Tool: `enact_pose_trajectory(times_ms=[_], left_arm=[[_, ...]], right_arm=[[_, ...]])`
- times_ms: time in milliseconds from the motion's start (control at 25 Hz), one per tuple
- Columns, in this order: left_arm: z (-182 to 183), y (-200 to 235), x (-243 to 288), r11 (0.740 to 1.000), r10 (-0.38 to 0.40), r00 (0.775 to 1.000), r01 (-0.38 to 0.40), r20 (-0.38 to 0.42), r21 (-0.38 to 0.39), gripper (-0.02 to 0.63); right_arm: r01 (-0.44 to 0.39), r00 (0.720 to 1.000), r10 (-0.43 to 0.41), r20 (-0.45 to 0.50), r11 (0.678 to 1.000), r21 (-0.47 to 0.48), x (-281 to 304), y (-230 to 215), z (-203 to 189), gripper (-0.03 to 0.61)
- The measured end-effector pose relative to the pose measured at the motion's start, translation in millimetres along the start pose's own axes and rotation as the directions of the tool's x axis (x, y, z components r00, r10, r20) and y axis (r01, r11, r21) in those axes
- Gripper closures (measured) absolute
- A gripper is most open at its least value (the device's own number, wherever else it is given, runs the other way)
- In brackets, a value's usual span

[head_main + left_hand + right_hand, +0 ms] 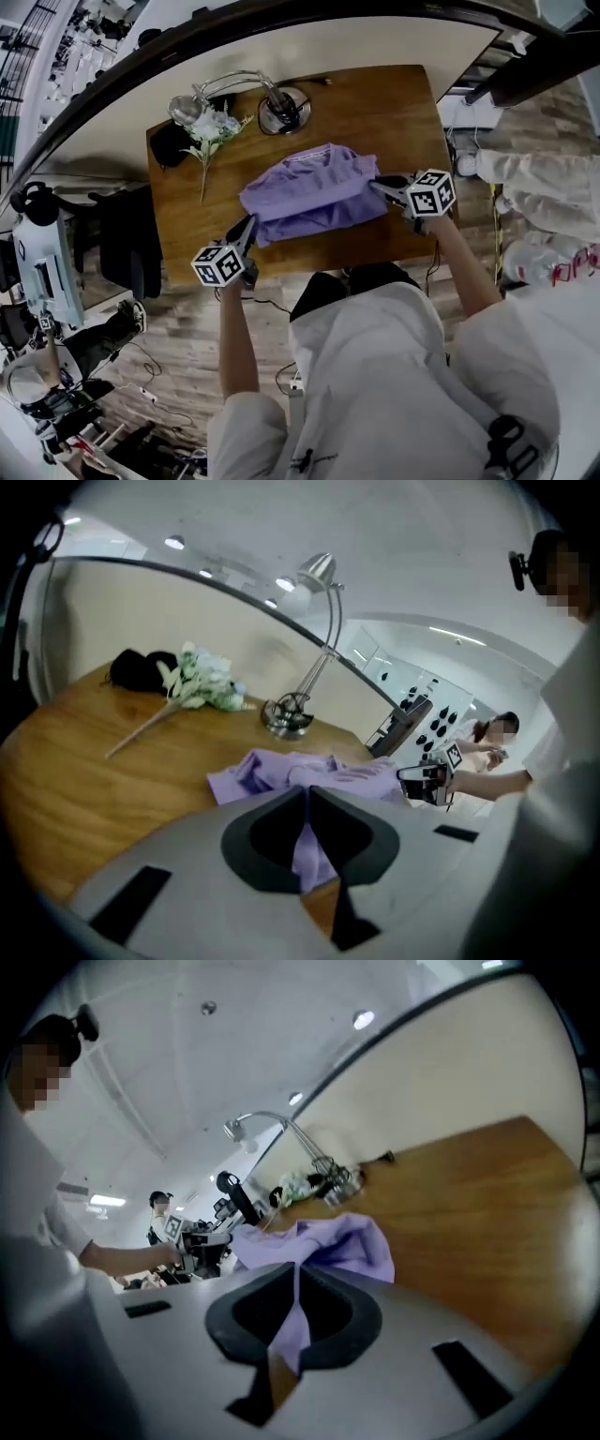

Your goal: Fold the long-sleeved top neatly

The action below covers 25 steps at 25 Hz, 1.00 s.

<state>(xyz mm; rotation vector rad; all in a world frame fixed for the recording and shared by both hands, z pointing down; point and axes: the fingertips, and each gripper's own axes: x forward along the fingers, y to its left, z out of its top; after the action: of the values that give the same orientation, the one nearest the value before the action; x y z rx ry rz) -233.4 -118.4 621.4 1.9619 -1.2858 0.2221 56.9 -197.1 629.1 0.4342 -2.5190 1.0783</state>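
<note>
The left gripper [249,228] sits at the lower left corner of the purple long-sleeved top [314,183] in the head view. Its jaws are drawn narrow and clamped on a strip of the purple fabric. In the left gripper view, that strip runs through the slit between the 2 dark pads [267,832] and hangs below them. The right gripper [377,186] sits at the right edge of the top, right of frame centre. Its jaws are likewise drawn narrow and clamped on a fold of the same fabric, which the right gripper view shows pinched between its pads [253,1312]. The top lies bunched and creased at the centre of the wooden table [394,103], spanning the gap between the 2 grippers, with its pale-trimmed edge toward the top of the frame. A desk lamp [281,108] stands on the table just above the top, at upper centre. An artificial flower stem [208,139] lies to the upper left of the top, clear of the fabric. A black object [169,145] rests beside the flower at the table's left edge. The person [394,375], in white clothing, fills the lower right of the head view.
</note>
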Motion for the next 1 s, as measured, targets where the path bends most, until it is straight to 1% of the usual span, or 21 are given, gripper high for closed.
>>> enact_pose_trajectory(times_ms=[80, 120, 240, 320, 400, 440, 520, 560, 600, 640, 680, 720, 760, 800, 840, 880, 1000], left_arm=[[-29, 4, 0, 0.998, 0.002, 0.999, -0.005, -0.041, -0.055, 0.574], [-38, 7, -1, 0.997, 0.015, 0.998, -0.019, -0.054, -0.075, 0.574], [-52, 26, -7, 0.989, 0.088, 0.994, -0.095, -0.067, -0.112, 0.577], [-49, 34, -13, 0.984, 0.136, 0.989, -0.141, -0.051, -0.11, 0.577], [-37, 32, -16, 0.981, 0.174, 0.985, -0.174, -0.005, -0.092, 0.577], [-30, 26, -17, 0.98, 0.185, 0.983, -0.183, 0.02, -0.077, 0.577], [-18, 11, -12, 0.982, 0.188, 0.981, -0.186, 0.052, -0.038, 0.577], [-16, 4, -7, 0.983, 0.181, 0.982, -0.179, 0.054, -0.028, 0.575], [-15, -2, -1, 0.986, 0.167, 0.985, -0.165, 0.05, -0.035, 0.574], [-17, -7, 6, 0.988, 0.148, 0.988, -0.146, 0.039, -0.058, 0.558], [-21, -9, 13, 0.988, 0.13, 0.991, -0.128, 0.018, -0.085, 0.502], [-27, -9, 20, 0.987, 0.124, 0.992, -0.125, -0.012, -0.1, 0.458], [-33, -6, 27, 0.986, 0.134, 0.99, -0.137, -0.046, -0.097, 0.446], [-38, -1, 34, 0.984, 0.149, 0.986, -0.156, -0.077, -0.083, 0.446], [-40, 3, 39, 0.984, 0.157, 0.982, -0.165, -0.1, -0.073, 0.468], [-39, 5, 41, 0.984, 0.152, 0.982, -0.161, -0.111, -0.073, 0.548], [-20, 8, 32, 0.986, 0.121, 0.989, -0.13, -0.085, -0.105, 0.557]], right_arm=[[-0.007, 0.999, 0.011, -0.049, 0.997, 0.074, -1, -6, -25, 0.552], [0.001, 0.998, 0.005, -0.064, 0.996, 0.092, -1, -8, -31, 0.552], [0.058, 0.993, -0.047, -0.106, 0.993, 0.103, -1, -21, -41, 0.554], [0.059, 0.994, -0.048, -0.101, 0.992, 0.108, 2, -18, -39, 0.552], [0.054, 0.994, -0.045, -0.099, 0.994, 0.095, 8, -8, -37, 0.552], [0.068, 0.993, -0.059, -0.101, 0.994, 0.089, 9, -5, -39, 0.552], [0.101, 0.991, -0.09, -0.097, 0.989, 0.107, 11, -4, -46, 0.552], [0.112, 0.991, -0.101, -0.089, 0.986, 0.126, 11, -5, -50, 0.551], [0.121, 0.991, -0.11, -0.077, 0.982, 0.145, 11, -6, -53, 0.551], [0.126, 0.991, -0.117, -0.066, 0.979, 0.16, 12, -8, -54, 0.551], [0.128, 0.991, -0.12, -0.057, 0.977, 0.168, 12, -9, -54, 0.551], [0.126, 0.992, -0.119, -0.052, 0.977, 0.171, 12, -9, -53, 0.551], [0.121, 0.992, -0.114, -0.049, 0.978, 0.167, 12, -8, -51, 0.551], [0.115, 0.993, -0.109, -0.047, 0.981, 0.158, 12, -7, -47, 0.551], [0.109, 0.994, -0.104, -0.043, 0.983, 0.147, 12, -5, -44, 0.551], [0.1, 0.995, -0.096, -0.036, 0.985, 0.137, 12, -3, -39, 0.551], [0.058, 0.998, -0.057, -0.008, 0.989, 0.136, 9, 5, -26, 0.551]])
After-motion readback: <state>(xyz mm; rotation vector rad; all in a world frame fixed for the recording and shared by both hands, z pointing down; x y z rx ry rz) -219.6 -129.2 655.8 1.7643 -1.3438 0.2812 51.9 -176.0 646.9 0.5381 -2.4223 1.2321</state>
